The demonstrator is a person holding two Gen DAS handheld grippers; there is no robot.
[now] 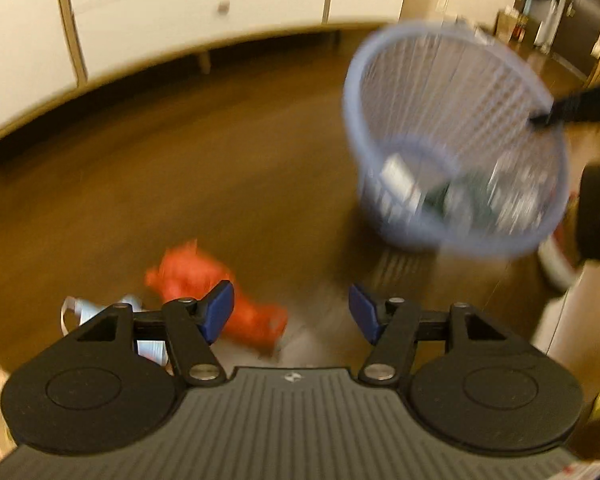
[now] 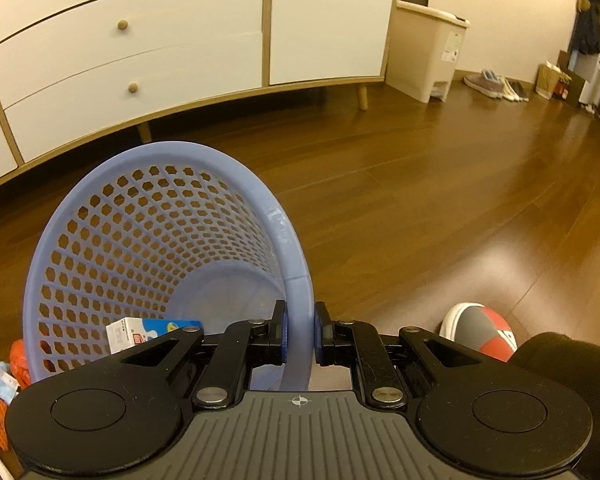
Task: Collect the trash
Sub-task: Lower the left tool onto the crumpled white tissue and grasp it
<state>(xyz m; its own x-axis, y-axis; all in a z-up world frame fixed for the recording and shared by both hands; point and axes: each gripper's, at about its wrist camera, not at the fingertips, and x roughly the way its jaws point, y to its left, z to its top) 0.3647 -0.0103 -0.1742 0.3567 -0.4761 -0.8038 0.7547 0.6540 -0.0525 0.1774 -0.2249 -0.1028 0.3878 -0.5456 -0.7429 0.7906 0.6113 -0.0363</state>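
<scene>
Right claw [image 2: 299, 332] pinches the rim of the light, springy blue basket [image 2: 160, 248], tilted over the floor [image 2: 420, 200], while left claw [image 1: 291, 312] gapes above soft, crumpled orange trash [image 1: 204, 276], easily pinched mid-bunch.

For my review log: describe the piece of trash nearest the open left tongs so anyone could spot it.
Start at the white dresser, come down the wooden floor to the left tongs. The crumpled orange wrapper lies just ahead; its pale blue-white neighbour sits left.
</scene>
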